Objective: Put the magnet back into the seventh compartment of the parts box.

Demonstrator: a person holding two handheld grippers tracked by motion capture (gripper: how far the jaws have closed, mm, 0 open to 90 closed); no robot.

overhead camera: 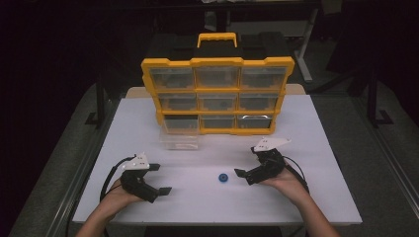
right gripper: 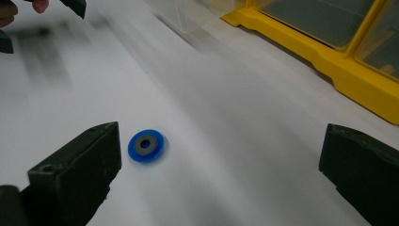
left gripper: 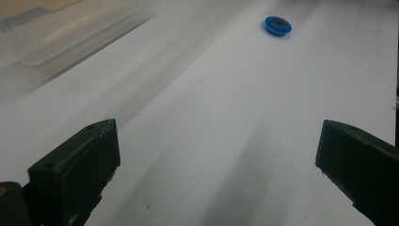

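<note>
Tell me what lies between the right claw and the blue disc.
Nothing: bare white table separates the right claw from the blue disc, seen in the high view.

Clear bin [left gripper: 70,28] blurred, cut off top-left.

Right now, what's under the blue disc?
The blue disc lies flat on the white table, between the open right gripper and left gripper. Its underside is hidden.

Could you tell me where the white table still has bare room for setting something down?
The white table is bare along its right side beside the yellow drawer organiser, and in the strip between the small blue disc and the clear plastic drawer. It is crowded between the open left gripper and right gripper.
</note>
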